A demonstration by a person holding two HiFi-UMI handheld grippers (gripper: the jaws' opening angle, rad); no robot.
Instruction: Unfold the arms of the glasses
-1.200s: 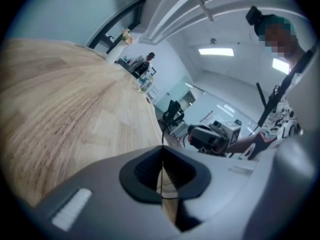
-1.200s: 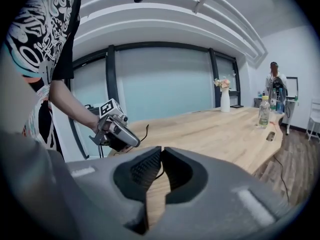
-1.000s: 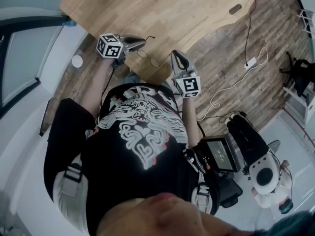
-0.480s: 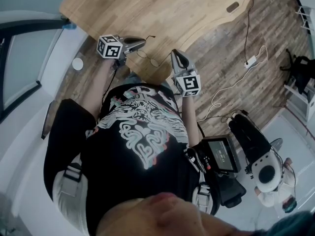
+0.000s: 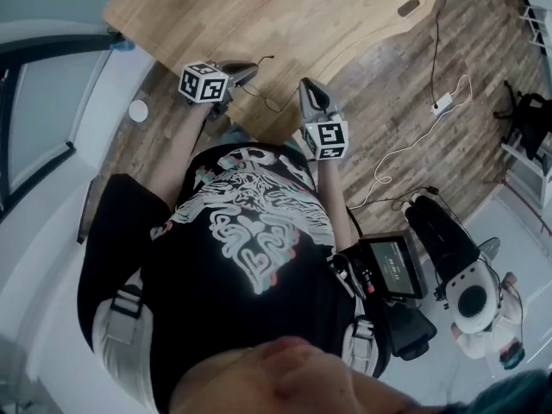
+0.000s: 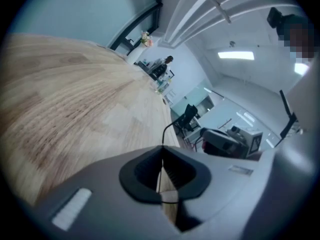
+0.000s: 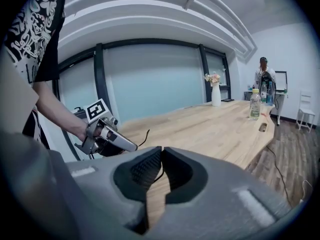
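Two pinches hold the thin wire glasses (image 5: 266, 102) over the tabletop (image 5: 259, 15) edge: your left hand-held gripper (image 5: 250, 69) steadying, your right hand-held gripper (image 5: 307, 87) seemingly placed to swing an arm open.

Both forearms reach forward from the torso. The left gripper (image 5: 248, 70) points rightward and the right gripper (image 5: 308, 86) points away, tips near each other, each pair of fingers pinched together on the thin-wire glasses (image 6: 163, 134).

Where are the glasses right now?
In the head view, the glasses are held between the left gripper and right gripper, over the near edge of the wooden table.
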